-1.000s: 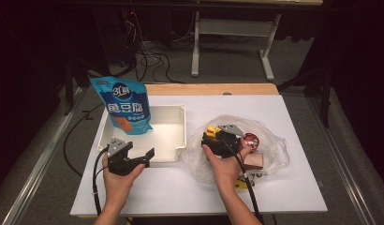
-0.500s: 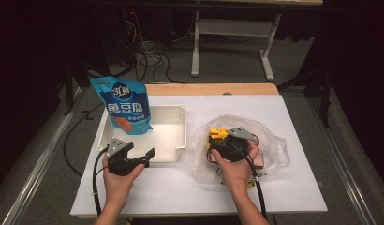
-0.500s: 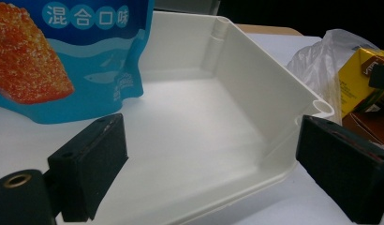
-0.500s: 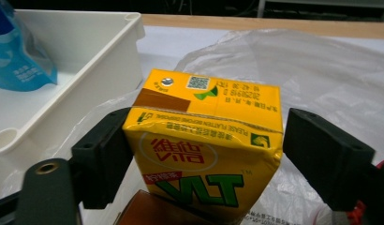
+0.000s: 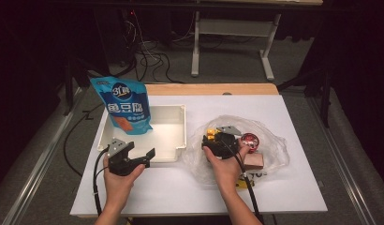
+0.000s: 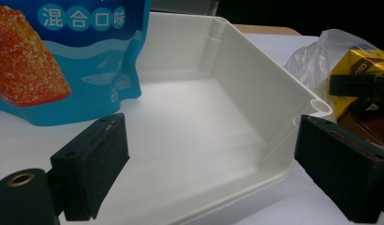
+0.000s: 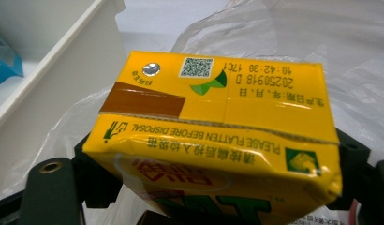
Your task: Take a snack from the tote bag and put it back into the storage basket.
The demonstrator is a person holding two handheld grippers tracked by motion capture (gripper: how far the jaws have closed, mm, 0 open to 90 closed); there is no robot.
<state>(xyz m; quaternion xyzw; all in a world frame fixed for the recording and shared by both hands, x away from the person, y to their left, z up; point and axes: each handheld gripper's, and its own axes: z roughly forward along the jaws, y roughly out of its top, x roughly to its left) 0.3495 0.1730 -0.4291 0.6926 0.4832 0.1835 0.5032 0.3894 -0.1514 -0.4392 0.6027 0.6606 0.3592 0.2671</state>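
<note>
1. The yellow drink carton is sitting between the jaws of the right gripper, which have just been closing and are now gripping its sides.
2. Under and around that gripper, a clear plastic bag is lying on the table.
3. The left gripper is standing wide, straddling the near corner of the white tray.
4. A blue snack bag is leaning inside the tray, beyond its left jaw.

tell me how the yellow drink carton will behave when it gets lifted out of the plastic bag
The yellow drink carton looks like a sealed box with flat faces, so it should probably stay stiff and not roll. Its creased top edge hints the walls may dent under a hard squeeze. The right claw spans it across its width; the thin plastic bag beneath could cling or drag along.
</note>
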